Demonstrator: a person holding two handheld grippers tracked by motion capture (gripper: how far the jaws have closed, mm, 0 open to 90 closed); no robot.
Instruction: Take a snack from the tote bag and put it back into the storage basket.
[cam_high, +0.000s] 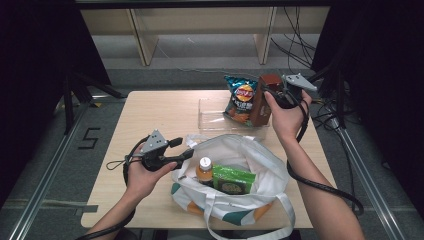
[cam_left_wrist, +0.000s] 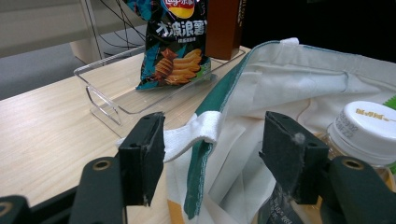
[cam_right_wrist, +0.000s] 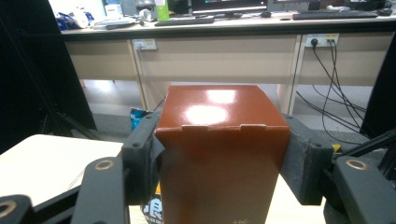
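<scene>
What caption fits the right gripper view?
Right gripper jaws clamp a glossy brown cardboard box before office desks.

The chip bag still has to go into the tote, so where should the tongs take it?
Grip the chip bag at its crimped top edge, from above: it stands leaning against the brown box in the clear tray, so its flat top seam is free.

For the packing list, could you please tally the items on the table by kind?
Brown box: 1
Chip bag: 1
Bottle: 1
Green packet: 1
Tote bag: 1
Clear tray: 1
Total: 6
</scene>
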